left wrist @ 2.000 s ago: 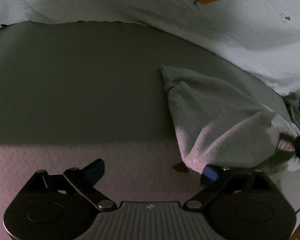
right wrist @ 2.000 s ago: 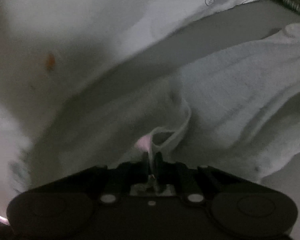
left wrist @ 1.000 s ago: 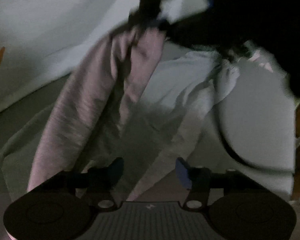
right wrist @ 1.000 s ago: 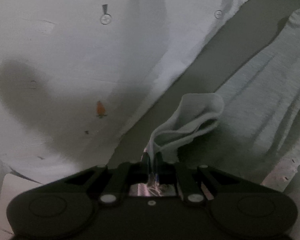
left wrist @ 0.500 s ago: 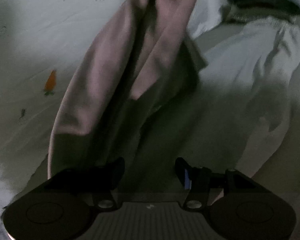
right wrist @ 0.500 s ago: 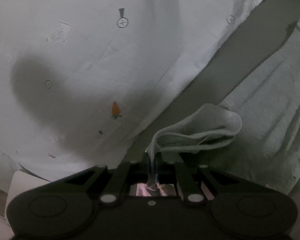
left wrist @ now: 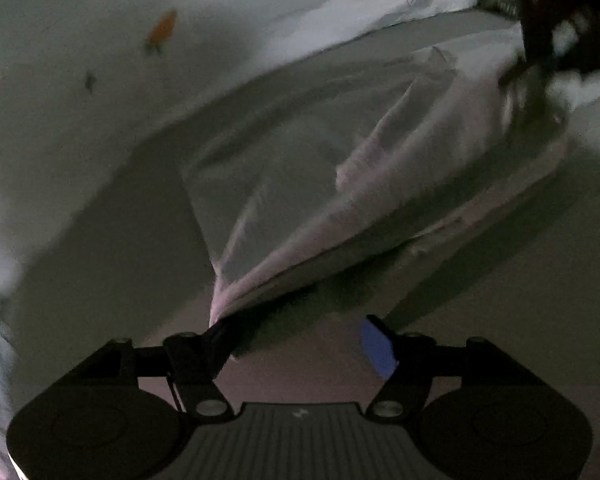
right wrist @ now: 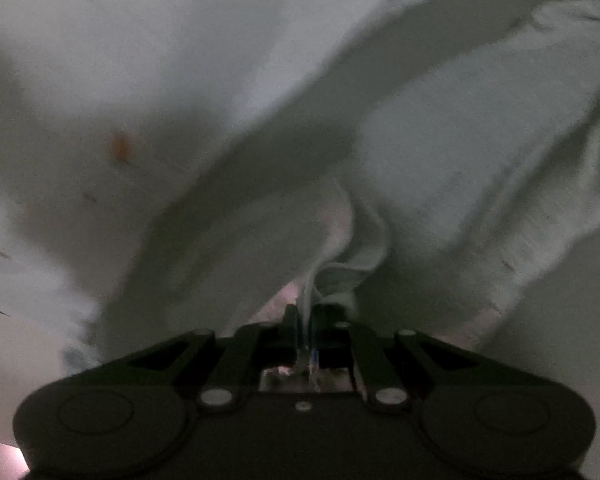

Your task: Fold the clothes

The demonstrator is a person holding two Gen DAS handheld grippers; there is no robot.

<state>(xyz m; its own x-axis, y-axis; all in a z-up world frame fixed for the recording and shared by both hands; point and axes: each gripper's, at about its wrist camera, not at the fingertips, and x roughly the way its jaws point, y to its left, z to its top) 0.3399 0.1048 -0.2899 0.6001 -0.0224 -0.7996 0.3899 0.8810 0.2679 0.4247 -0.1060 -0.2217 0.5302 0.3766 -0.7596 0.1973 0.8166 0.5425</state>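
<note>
dim grey bedding (left wrist: 112,264) carries everything in this low-lit scene, with a white sheet printed with small orange carrots (left wrist: 80,92) bunched along its far edge. on the grey surface lies the task's thing, a pale grey-white soft knitted garment (left wrist: 300,184), partly flat and partly lifted, reaching from a near corner up toward the far right. the left gripper (left wrist: 300,340) has just been opening: its jaws stand wide, and the garment's near corner only hangs against the left finger (left wrist: 216,336), with nothing pressed between the pads. the right gripper (right wrist: 307,332) is clamped narrow on a bunched fold of the same garment (right wrist: 480,152), holding it up off the surface. the main risk, as i judge it, is that the freed corner drops crooked or drags along while the right side pulls, so the fold lands skewed and creased. the thin pinch on the right could also slip out of the soft knit, and the dim, blurred views make lining up the edges harder.
</note>
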